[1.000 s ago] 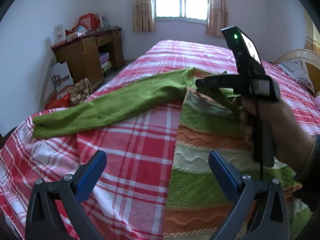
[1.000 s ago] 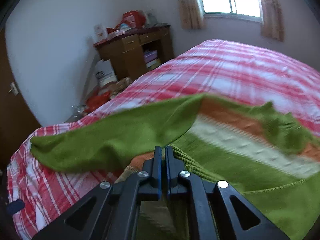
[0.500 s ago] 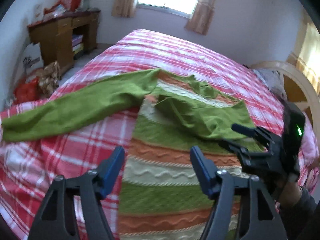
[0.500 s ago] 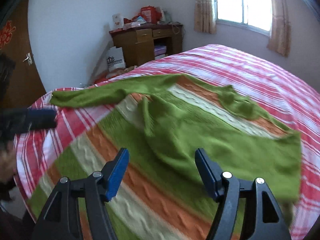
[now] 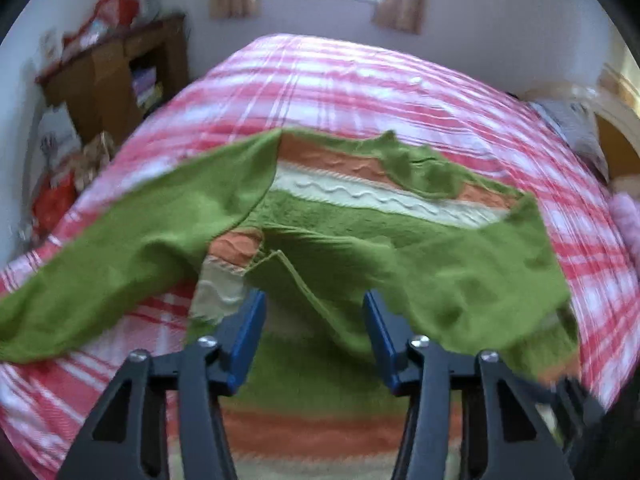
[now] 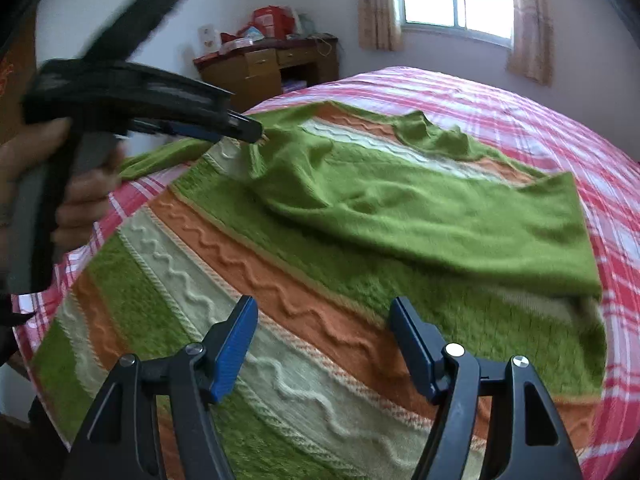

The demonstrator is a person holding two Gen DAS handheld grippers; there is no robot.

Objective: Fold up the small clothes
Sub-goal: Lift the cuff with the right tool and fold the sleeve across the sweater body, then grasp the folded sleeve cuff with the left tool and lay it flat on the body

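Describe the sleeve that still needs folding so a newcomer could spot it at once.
Start at the bed with the red plaid cover, then find the striped sweater spread on it. The sleeve runs off its shoulder toward the wooden desk. It is plain green and lies out on the plaid, unlike the other sleeve, which is folded across the stripes.

left tool (image 5: 314,330) jaws apart, right tool (image 6: 324,346) jaws apart, both empty
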